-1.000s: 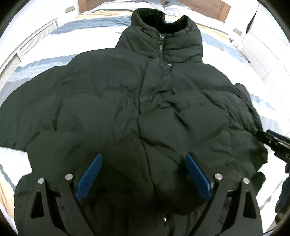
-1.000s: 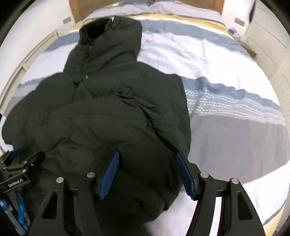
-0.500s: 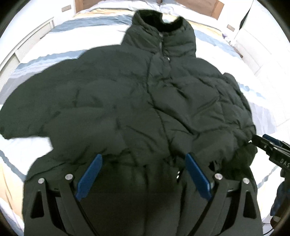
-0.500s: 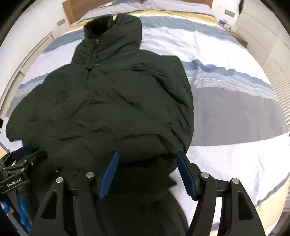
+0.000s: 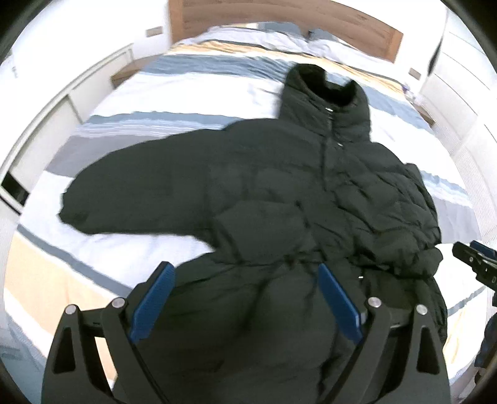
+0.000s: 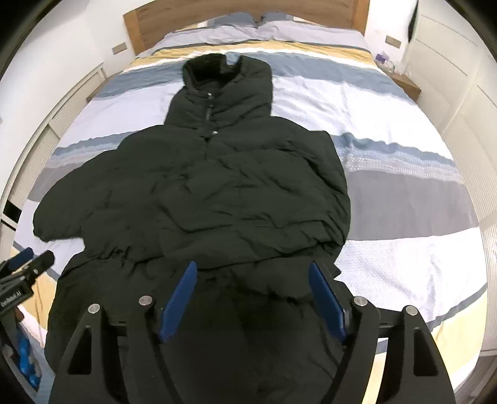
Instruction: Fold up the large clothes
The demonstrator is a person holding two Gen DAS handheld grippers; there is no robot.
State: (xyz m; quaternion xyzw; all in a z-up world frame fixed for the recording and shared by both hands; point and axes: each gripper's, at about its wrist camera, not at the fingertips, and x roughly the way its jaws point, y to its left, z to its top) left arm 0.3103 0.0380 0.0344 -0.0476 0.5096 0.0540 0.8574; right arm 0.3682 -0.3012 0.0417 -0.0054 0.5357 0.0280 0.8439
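Striped bedding covers the bed, its wooden headboard at the far end. On the left side, one sleeve of the black jacket stretches flat toward the left edge. Jacket body lies along the bed's middle, collar toward the headboard, hem bunched up at the near edge. Left gripper hangs open above the hem, pads clear of fabric. Right gripper is opening over the hem's right part, nothing pinched
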